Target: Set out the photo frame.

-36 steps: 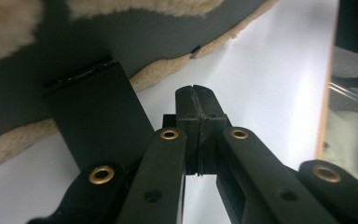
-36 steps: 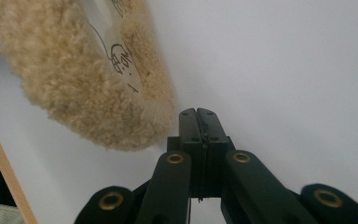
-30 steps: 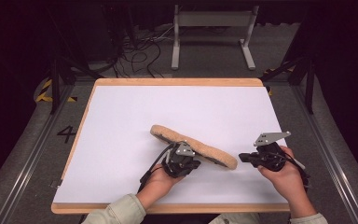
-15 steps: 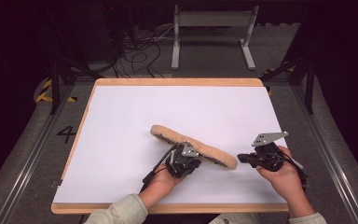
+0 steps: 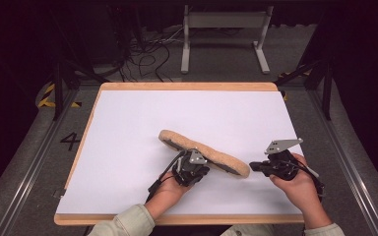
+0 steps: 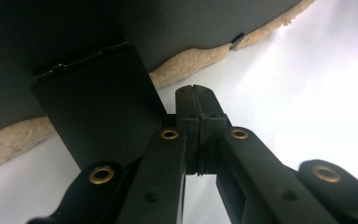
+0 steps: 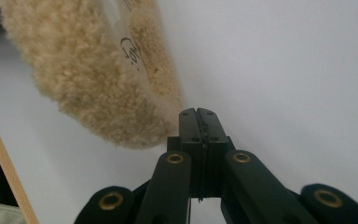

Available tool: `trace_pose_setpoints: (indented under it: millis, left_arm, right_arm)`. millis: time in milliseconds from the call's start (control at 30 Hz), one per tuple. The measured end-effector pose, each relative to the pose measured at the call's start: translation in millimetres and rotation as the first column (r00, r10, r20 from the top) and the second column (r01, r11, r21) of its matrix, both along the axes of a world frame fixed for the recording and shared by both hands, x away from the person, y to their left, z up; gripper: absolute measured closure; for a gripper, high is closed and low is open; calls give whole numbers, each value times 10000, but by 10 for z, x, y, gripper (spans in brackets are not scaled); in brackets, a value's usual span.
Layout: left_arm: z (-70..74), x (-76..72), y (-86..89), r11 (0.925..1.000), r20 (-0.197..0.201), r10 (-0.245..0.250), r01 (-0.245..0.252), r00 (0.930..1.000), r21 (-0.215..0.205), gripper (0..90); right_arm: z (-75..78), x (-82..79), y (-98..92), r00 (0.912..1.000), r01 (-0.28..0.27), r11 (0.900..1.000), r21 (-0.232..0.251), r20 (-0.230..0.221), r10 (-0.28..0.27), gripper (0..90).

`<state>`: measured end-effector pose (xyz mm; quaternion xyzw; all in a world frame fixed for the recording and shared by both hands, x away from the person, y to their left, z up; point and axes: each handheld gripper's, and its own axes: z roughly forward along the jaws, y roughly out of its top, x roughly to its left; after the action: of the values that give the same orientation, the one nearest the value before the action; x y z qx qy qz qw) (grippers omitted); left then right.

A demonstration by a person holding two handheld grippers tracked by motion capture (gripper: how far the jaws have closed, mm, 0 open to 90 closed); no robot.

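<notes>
Nothing moved: both grippers, L & R, clenched empty beside fleecy insole.

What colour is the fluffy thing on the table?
The fluffy insole is pale tan, like sheepskin, with a dark underside. The right gripper view shows it best.

This looks like a lab or test bay set up for recording, not a home. A white tabletop with a wooden rim sits in a dark, black-walled space. Beyond its far edge, loose black cables lie tangled on grey carpet beside the feet of a grey metal stand. Metal rails run along the floor past the left and right edges, yellow-and-black hazard tape marks the floor near the far left corner, and a painted number 4 sits by the left edge.
</notes>
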<state>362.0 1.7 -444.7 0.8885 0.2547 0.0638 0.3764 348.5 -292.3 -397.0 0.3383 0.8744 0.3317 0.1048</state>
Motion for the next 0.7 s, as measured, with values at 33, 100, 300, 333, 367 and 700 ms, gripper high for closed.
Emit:
trace_pose_setpoints:
  millis: [33, 100, 300, 333, 367, 700]
  left_arm:
    - [1, 5, 4, 10000, 84, -5, 5, 10000, 19, 900]
    - [5, 3, 9, 10000, 106, 21, -22, 9999, 66, 900]
    - [9, 2, 28, 9996, 220, 188, -193, 9996, 215, 900]
    - [11, 7, 36, 9995, 230, 193, -198, 9995, 239, 900]
    - [11, 12, 46, 9994, 240, 233, -239, 9994, 236, 900]
    - [9, 90, 171, 9964, 337, 793, -803, 9963, 265, 900]
  right_arm:
    - [-4, 0, 14, 10000, -49, 10000, -14, -19, 49, 900]
    - [-16, -1, 48, 9999, -149, 9999, -50, -58, 149, 900]
    - [-5, -39, 142, 9986, -506, 9981, -359, -156, 500, 900]
    - [-3, -50, 156, 9983, -557, 9978, -370, -215, 549, 900]
    - [-1, -56, 167, 9978, -625, 9973, -379, -237, 617, 900]
    - [4, -163, 424, 9818, -1804, 9828, -398, -669, 1775, 900]
